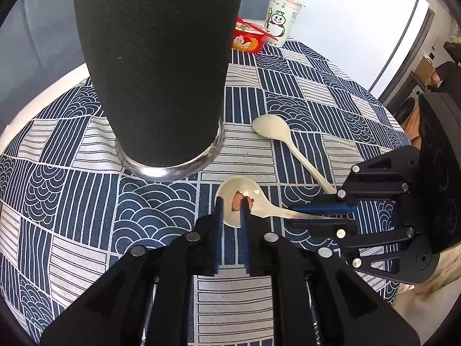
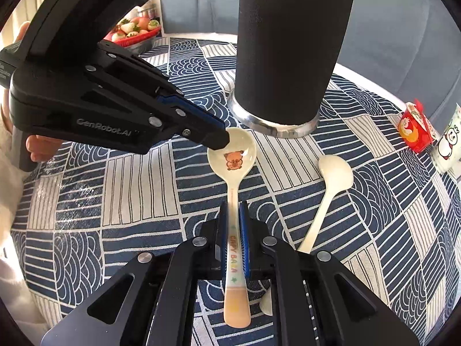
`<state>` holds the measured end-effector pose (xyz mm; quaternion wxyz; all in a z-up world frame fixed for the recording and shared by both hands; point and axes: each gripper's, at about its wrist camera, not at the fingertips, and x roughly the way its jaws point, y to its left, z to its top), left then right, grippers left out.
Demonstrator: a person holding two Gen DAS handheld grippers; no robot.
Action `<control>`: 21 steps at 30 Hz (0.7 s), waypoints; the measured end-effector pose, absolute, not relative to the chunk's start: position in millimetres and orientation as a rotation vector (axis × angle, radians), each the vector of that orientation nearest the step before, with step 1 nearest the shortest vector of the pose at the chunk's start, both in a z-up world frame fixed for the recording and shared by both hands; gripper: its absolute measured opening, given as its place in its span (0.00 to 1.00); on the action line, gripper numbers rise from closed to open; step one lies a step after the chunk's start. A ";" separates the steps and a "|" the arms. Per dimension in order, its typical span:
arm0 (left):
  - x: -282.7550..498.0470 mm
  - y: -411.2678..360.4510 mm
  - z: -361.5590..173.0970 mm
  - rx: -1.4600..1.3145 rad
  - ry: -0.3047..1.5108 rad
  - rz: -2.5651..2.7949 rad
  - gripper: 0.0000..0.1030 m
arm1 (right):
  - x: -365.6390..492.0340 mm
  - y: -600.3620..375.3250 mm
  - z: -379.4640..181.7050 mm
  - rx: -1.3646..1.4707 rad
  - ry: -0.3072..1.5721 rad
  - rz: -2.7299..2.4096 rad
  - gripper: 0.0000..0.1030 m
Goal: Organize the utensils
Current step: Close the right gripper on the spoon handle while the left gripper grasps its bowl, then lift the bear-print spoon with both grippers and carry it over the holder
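The right gripper (image 2: 233,204) pinches the bear spoon's (image 2: 236,173) handle; the left gripper (image 1: 232,201), narrowly parted, straddles its bowl. Just beyond stands the tall black holder (image 2: 288,49), with a plain white spoon (image 2: 331,184) to the right.

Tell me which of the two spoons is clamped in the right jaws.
The bear-print spoon, gripped by its lettered handle. The plain cream spoon lies free on the cloth beside it.

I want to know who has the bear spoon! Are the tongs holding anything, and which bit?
The right tongs pinch the bear spoon by its handle. The left tongs straddle its bowl rim, apparently not squeezing it.
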<state>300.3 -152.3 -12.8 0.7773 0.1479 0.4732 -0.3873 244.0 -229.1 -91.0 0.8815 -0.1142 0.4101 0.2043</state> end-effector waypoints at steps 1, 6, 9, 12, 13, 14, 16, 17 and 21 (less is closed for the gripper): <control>298.4 -151.3 -11.4 0.354 1.002 -0.802 0.59 | 244.0 -228.8 -91.2 -0.241 0.854 0.424 0.07; 306.8 -136.7 -5.4 0.321 0.998 -0.776 0.63 | 244.0 -228.2 -91.7 -0.238 0.846 0.430 0.07; 310.2 -135.4 -9.7 0.330 0.996 -0.773 0.42 | 243.8 -228.3 -91.5 -0.233 0.842 0.433 0.07; 312.3 -139.0 -17.9 0.300 1.029 -0.827 0.42 | 240.1 -227.2 -89.8 -0.237 0.825 0.436 0.07; 312.5 -141.1 -20.7 0.288 1.041 -0.841 0.42 | 240.3 -226.8 -89.7 -0.237 0.822 0.438 0.07; 313.4 -142.9 -23.9 0.279 1.053 -0.852 0.42 | 239.5 -226.3 -88.5 -0.237 0.813 0.442 0.07; 317.0 -145.0 -29.0 0.267 1.068 -0.844 0.11 | 238.4 -225.4 -86.6 -0.237 0.811 0.453 0.07; 318.9 -144.0 -28.5 0.244 1.068 -0.851 0.09 | 237.8 -224.5 -86.5 -0.251 0.809 0.445 0.07; 319.1 -135.2 -21.7 0.184 1.061 -0.893 0.06 | 237.9 -223.3 -86.9 -0.252 0.814 0.459 0.07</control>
